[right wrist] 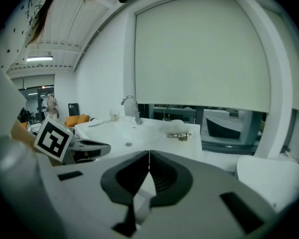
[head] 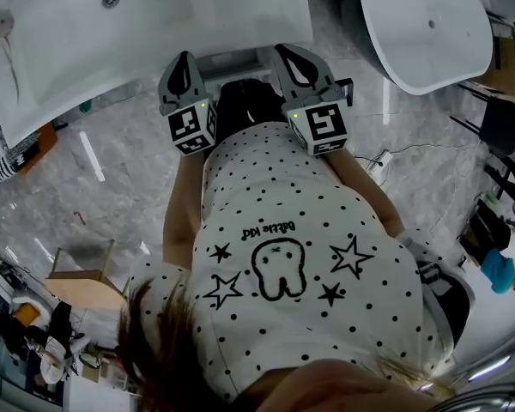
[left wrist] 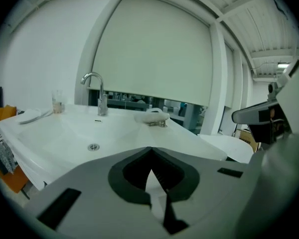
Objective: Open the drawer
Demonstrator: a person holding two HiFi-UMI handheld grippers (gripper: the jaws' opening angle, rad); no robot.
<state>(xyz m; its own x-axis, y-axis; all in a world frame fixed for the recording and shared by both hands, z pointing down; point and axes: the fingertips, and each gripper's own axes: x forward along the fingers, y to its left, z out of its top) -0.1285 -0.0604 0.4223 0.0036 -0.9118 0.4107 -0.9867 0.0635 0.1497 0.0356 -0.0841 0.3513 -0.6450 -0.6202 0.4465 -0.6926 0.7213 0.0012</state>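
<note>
Landmark: the white wash basin (head: 154, 24), up ahead of the person, its near rim right at the gripper tips.
Left gripper (left wrist: 150, 149): hovering just in front of the basin's near rim, and its jaws are clenched, tips meeting, nothing between them.
Right gripper (right wrist: 148, 154): level with its partner at the same rim, off to the side nearer the basin's end; jaws pressed together there too, and nothing is caught in them.
Marker cubes: one on each gripper's back, on the side away from the basin, the left one (head: 191, 125) and the right one (head: 319, 127) both against the person's spotted shirt (head: 283, 230).
Drawer (head: 236, 63): only a pale strip shows under the basin's near rim, right between the two grippers; neither gripper touches it, and from this angle one cannot tell whether it is open or closed.
Tap (left wrist: 94, 91): a curved chrome spout at the far side of the basin.
Drain (left wrist: 93, 146): down in the middle of the bowl, in front of the tap.
Glass (left wrist: 56, 102): on the basin's ledge, beside the tap.
White dish (left wrist: 152, 117): on the ledge at the tap's other side.
Roller blind (left wrist: 154, 49): drawn down behind the basin.
Bathtub (head: 429, 24): a white oval tub, well apart from the basin past its end.
</note>
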